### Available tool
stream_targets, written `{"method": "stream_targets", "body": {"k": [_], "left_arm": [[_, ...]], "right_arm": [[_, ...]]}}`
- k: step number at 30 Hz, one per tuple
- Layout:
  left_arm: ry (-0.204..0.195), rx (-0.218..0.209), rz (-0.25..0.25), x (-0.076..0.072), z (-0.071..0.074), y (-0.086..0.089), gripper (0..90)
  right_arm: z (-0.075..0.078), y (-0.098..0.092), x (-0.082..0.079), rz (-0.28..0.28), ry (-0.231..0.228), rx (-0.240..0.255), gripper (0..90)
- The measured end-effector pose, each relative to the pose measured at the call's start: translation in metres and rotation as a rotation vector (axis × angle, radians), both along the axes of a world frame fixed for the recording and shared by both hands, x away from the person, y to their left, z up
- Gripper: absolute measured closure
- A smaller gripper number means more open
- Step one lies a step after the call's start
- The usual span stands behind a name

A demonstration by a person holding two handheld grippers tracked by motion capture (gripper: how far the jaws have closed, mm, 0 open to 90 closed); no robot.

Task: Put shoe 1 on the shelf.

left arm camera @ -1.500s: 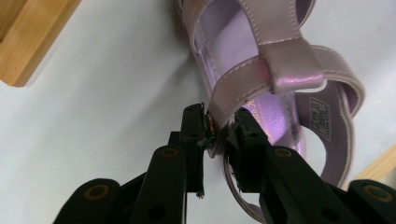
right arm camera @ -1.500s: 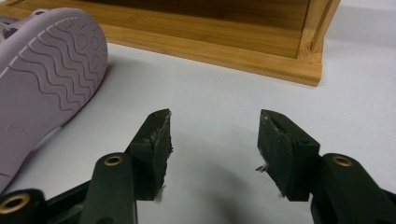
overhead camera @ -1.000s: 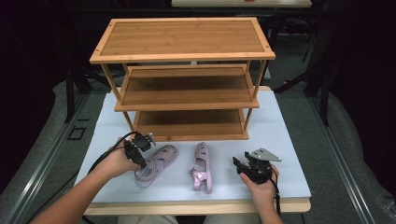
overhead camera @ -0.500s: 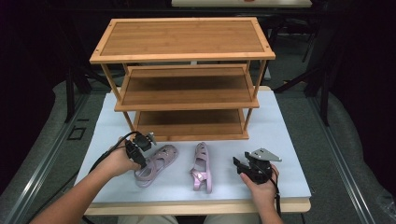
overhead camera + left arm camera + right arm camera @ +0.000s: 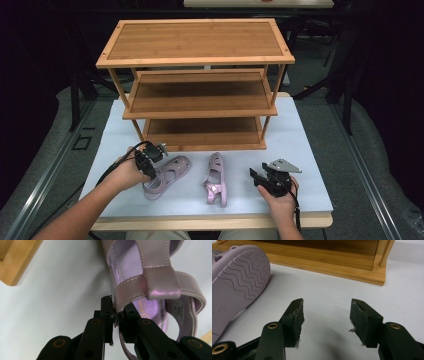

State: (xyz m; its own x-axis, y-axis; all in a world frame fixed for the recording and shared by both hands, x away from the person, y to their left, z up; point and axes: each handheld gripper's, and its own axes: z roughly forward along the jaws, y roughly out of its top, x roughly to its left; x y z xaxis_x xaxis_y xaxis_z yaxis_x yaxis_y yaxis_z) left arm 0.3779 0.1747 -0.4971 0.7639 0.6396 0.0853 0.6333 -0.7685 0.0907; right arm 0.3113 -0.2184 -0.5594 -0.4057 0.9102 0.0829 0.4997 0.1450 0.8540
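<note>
Pink sandal (image 5: 167,176) lies upright on the white worktop (image 5: 310,150) in front of the bamboo rack (image 5: 197,85), at the left, with the left tongs (image 5: 116,316) pinched on its heel strap (image 5: 130,291); the jaws have just been closing, strap edge between them. Second sandal (image 5: 216,179) lies on its side just right of the first, apart from it, sole (image 5: 235,277) facing the right tongs (image 5: 325,320). Right tongs rest on the worktop near the right edge, jaws spread wide, nothing between them.
</note>
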Motion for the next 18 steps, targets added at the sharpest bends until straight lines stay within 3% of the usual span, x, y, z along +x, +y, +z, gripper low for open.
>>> {"method": "stream_targets", "body": {"k": [7,10,14,18], "left_arm": [[-0.024,-0.051,-0.004,-0.004,-0.001,0.005,82.9],[-0.059,-0.083,0.001,-0.008,0.0,0.009,83.0],[-0.099,-0.196,0.045,-0.014,0.002,0.018,83.1],[-0.211,-0.323,0.091,-0.023,0.004,0.03,83.2]], "right_arm": [[0.0,-0.001,0.0,0.0,0.014,0.004,44.1],[-0.001,-0.001,0.001,-0.001,0.01,0.011,44.0],[-0.001,-0.001,0.001,-0.002,0.011,0.014,44.0],[0.0,-0.002,0.001,-0.007,0.017,0.015,44.1]]}}
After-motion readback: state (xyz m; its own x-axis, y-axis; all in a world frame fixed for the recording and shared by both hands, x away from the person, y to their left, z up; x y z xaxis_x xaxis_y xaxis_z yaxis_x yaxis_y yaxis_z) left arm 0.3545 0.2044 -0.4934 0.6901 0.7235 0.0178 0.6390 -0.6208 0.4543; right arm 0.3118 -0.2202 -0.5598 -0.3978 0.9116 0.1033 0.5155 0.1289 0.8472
